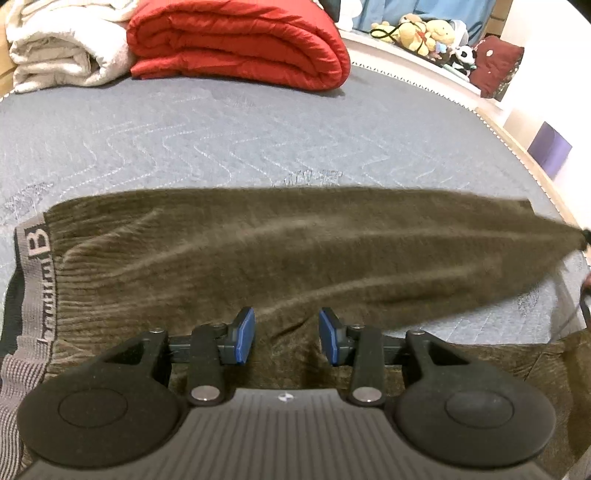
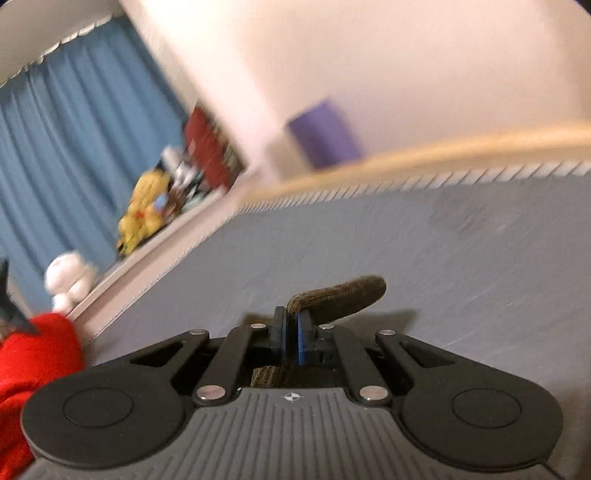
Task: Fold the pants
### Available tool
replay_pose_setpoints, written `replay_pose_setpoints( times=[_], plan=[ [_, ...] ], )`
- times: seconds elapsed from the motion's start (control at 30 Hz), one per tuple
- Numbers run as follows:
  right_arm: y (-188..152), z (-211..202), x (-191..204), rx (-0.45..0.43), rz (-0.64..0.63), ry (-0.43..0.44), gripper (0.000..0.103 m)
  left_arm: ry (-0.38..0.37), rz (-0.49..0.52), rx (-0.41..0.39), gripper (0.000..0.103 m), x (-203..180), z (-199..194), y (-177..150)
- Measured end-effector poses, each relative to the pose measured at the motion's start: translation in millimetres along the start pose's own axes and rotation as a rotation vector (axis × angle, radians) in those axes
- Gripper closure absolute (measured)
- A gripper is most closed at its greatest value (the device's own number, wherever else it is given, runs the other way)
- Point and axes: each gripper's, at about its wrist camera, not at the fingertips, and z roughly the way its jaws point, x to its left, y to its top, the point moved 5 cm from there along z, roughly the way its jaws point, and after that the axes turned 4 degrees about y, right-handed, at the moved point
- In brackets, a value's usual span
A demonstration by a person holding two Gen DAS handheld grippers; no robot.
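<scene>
Olive-brown corduroy pants (image 1: pixel 280 251) lie across the grey-blue mattress (image 1: pixel 184 140), with the grey waistband (image 1: pixel 38 273) at the left. One leg stretches right and tapers to a pinched end at the frame's right edge. A second layer of the pants lies under and to the right of my left gripper (image 1: pixel 287 336). That gripper hovers over the crotch area, open, its blue pads (image 1: pixel 245 334) apart with no cloth pressed between them. In the blurred right wrist view my right gripper (image 2: pixel 291 332) is shut on the pants' leg end (image 2: pixel 340 295), which sticks out past the pads above the mattress (image 2: pixel 406 251).
A folded red quilt (image 1: pixel 236 40) and a white blanket (image 1: pixel 59 48) sit at the far side of the bed. Stuffed toys (image 1: pixel 424 33) and a dark red cushion (image 1: pixel 495 62) line a ledge behind. A purple box (image 1: pixel 550 147) stands beyond the wooden bed edge (image 2: pixel 443 155).
</scene>
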Motion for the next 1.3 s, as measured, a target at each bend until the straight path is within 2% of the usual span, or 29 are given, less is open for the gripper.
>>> replay_pose_setpoints(
  times=[0.03,0.1,0.13,0.2,0.27,0.33,0.43,0.5,0.6,0.67,0.7,0.73,0.83,0.9,0.97,1.07,1.13,1.2,1.3],
  plan=[
    [0.1,-6.1,-4.6,-0.002,-0.017,-0.029,0.098,-0.001,0.003,-0.005,0.06,0.7,-0.9,0.8],
    [-5.7,4.5,-22.4,0.105,-0.045,-0.053,0.097,0.004,0.003,-0.012,0.06,3.3,-2.8,2.5],
    [-8.6,8.4,-34.7,0.152,-0.038,-0.12,0.097,0.008,-0.002,-0.015,0.06,6.3,-3.8,3.8],
    [-8.3,1.5,-62.7,0.202,0.014,-0.314,0.094,0.007,-0.013,-0.019,0.06,12.4,-6.3,7.0],
    [1.9,-14.9,-74.7,0.196,0.055,-0.324,0.094,0.004,-0.03,-0.025,0.06,20.5,-9.6,10.5],
    [13.8,-35.1,-72.3,0.181,0.022,-0.287,0.093,0.003,-0.029,-0.03,0.06,27.8,-12.5,12.6],
    [28.7,-70.5,-69.0,0.208,0.025,-0.161,0.087,-0.01,-0.019,-0.012,0.06,38.5,-12.4,8.1],
    [35.3,-98.3,-63.9,0.234,0.024,-0.088,0.076,-0.012,-0.018,0.016,0.06,48.5,-8.6,1.9],
    [42.0,-141.9,-49.9,0.268,0.011,0.031,0.071,0.035,-0.012,0.072,0.06,72.1,2.2,-12.7],
    [43.0,-168.8,-37.9,0.28,-0.007,0.099,0.066,0.11,-0.007,0.128,0.064,91.2,13.1,-26.1],
    [41.7,-184.9,-32.1,0.284,-0.02,0.149,0.061,0.132,-0.021,0.149,0.076,103.6,18.3,-33.4],
    [42.9,-196.6,-24.6,0.284,-0.035,0.187,0.059,0.121,-0.051,0.158,0.081,114.9,20.2,-38.2],
    [38.6,-235.0,-6.4,0.262,-0.124,0.279,0.053,0.086,-0.129,0.157,0.084,135.3,10.3,-41.4],
    [30.6,-255.5,4.3,0.231,-0.21,0.345,0.048,0.071,-0.144,0.153,0.084,138.9,-2.2,-37.7],
    [23.1,-264.8,9.3,0.219,-0.272,0.354,0.047,0.036,-0.176,0.11,0.083,145.3,-19.6,-29.0],
    [17.7,-267.7,17.2,0.252,-0.271,0.403,0.047,0.062,-0.249,0.01,0.078,172.6,-46.9,-11.7],
    [14.4,-272.5,24.5,0.244,-0.333,0.427,0.047,0.067,-0.317,-0.032,0.076,194.3,-57.9,-3.4],
    [9.6,-274.6,27.6,0.238,-0.389,0.433,0.045,0.064,-0.389,-0.057,0.076,215.1,-63.2,2.4],
    [0.2,-273.1,27.5,0.276,-0.41,0.461,0.045,0.065,-0.47,-0.081,0.076,242.3,-64.5,12.1]
  ],
)
